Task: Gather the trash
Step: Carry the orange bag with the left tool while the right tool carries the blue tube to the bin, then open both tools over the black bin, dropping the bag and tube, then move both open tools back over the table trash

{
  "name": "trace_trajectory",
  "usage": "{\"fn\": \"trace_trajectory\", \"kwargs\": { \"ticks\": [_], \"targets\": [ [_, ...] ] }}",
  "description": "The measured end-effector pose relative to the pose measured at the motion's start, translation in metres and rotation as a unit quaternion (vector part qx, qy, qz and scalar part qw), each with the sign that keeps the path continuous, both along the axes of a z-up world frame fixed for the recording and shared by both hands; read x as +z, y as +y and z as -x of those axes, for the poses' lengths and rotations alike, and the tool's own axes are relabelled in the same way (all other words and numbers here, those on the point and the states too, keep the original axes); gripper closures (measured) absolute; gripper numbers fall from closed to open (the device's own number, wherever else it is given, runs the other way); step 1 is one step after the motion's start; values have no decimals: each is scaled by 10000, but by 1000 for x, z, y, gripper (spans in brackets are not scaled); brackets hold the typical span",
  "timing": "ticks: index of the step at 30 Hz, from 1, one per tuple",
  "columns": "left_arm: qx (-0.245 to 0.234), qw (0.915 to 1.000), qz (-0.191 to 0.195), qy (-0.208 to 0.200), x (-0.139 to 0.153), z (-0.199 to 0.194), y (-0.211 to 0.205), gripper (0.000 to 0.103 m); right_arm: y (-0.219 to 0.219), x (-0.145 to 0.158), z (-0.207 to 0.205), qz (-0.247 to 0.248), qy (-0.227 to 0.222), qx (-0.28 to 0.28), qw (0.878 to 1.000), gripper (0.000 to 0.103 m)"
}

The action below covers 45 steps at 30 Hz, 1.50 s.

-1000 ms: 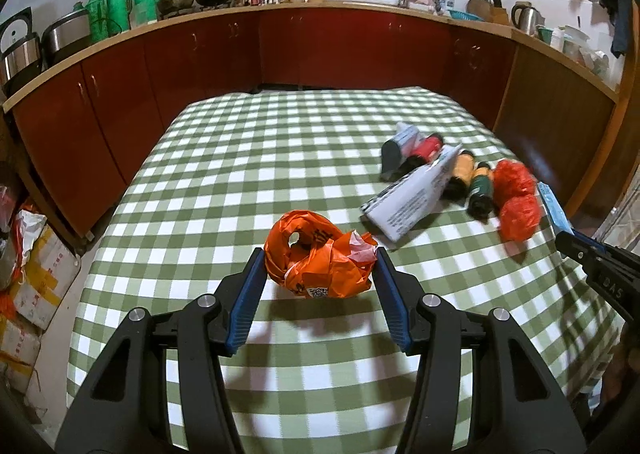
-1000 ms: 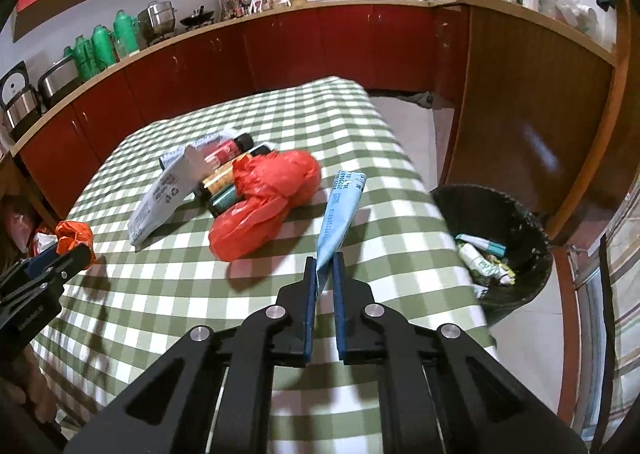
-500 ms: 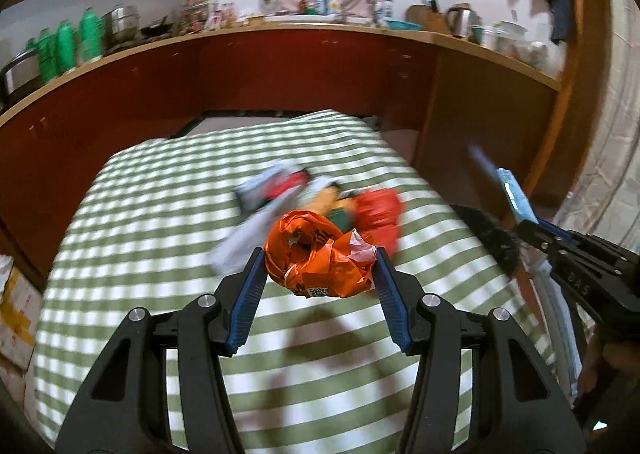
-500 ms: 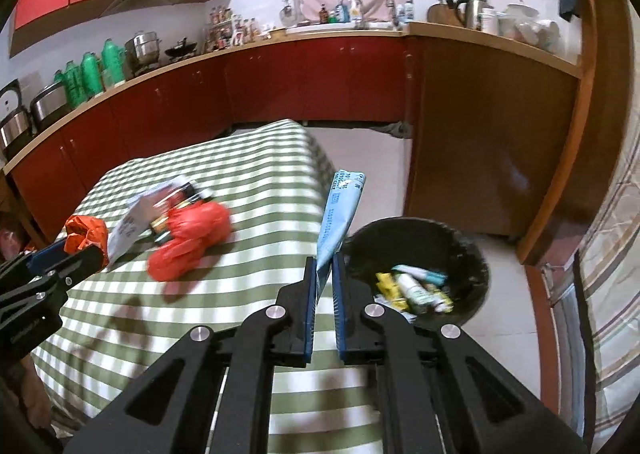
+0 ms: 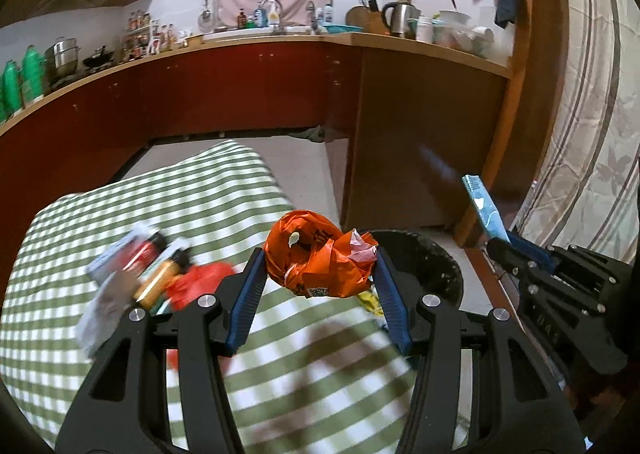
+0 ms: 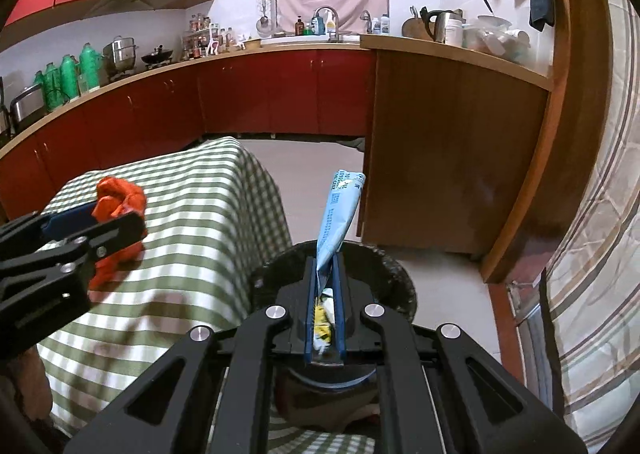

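My left gripper [image 5: 319,266] is shut on a crumpled orange plastic bag [image 5: 320,258], held above the right edge of the green-checked table [image 5: 200,190]. Just beyond it, on the floor, stands the black trash bin [image 5: 424,254]. My right gripper [image 6: 324,266] is shut on a long light-blue wrapper [image 6: 340,210] that sticks up and forward, directly over the bin [image 6: 388,270]. Some yellow and white trash shows in the bin between the fingers. In the right wrist view, the left gripper [image 6: 100,226] and its orange bag [image 6: 120,194] appear at the left.
Blurred bottles, a white packet and a red bag [image 5: 188,282] lie on the table's left part. A brown cabinet side [image 6: 440,174] rises behind the bin, with a striped curtain [image 6: 600,254] at the right. Red kitchen cabinets line the back.
Both grippers have swung right, off the table's middle toward the bin, each still holding its item. The bin now sits under the right gripper and close ahead of the left.
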<state>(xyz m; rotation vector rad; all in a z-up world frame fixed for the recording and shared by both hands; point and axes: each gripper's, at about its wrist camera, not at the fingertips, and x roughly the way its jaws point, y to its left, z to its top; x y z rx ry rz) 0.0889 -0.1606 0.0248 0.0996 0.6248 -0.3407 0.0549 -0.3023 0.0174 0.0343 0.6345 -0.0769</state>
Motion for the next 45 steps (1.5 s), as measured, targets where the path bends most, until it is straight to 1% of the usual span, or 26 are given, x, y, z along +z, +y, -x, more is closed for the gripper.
{"fn": "trace_trajectory", "kwargs": {
  "ticks": [7,13,18,19,20,22,24,26,27,29,31,33,34,36,41,44,45],
  "targets": [
    [-4,9997,-173,146,-15,-26,-38,51,-16,-11,-12,9,24,-18,10000,94],
    [72,9989,-416,222,-25,-48,-67,50,-28,-21,-24,-42,-7,-37,10000,94],
    [124,9976,-613,306,-35,-66,-88,49,-38,-29,-35,-207,21,-19,9998,94],
    [140,9969,-688,343,-39,-70,-93,49,-40,-32,-38,-252,55,7,9997,94],
    [137,9962,-730,462,-42,-76,-97,47,-41,-35,-41,-287,76,16,9996,93],
    [193,9953,-704,636,-48,-85,-102,45,-44,-39,-46,-331,132,-5,9994,91],
    [216,9946,-715,721,-50,-89,-103,43,-46,-40,-47,-331,142,-53,9993,88],
    [235,9945,-700,738,-49,-91,-104,42,-47,-39,-46,-346,123,-98,9993,78],
    [240,9947,-681,737,-48,-90,-102,41,-46,-38,-43,-338,96,-127,9993,76],
    [257,9948,-658,737,-46,-88,-96,40,-43,-35,-40,-300,61,-168,9994,64],
    [289,9952,-588,731,-43,-85,-90,39,-39,-31,-36,-267,37,-178,9995,58],
    [259,9958,-489,733,-38,-81,-84,39,-35,-27,-35,-259,23,-175,9995,56],
    [244,9960,-469,718,-36,-80,-82,39,-33,-25,-33,-258,2,-175,9995,52],
    [242,9966,-454,650,-31,-74,-76,39,-29,-21,-29,-251,-21,-190,9995,50],
    [296,9973,-338,575,-21,-62,-53,38,-15,-10,-15,-197,-181,-279,9993,36],
    [399,9973,-362,500,-17,-51,-35,37,-4,-6,-9,-255,-220,-272,9991,33],
    [464,9972,-338,480,-15,-46,-23,37,2,-6,-7,-290,-196,-240,9991,33]
  ]
}}
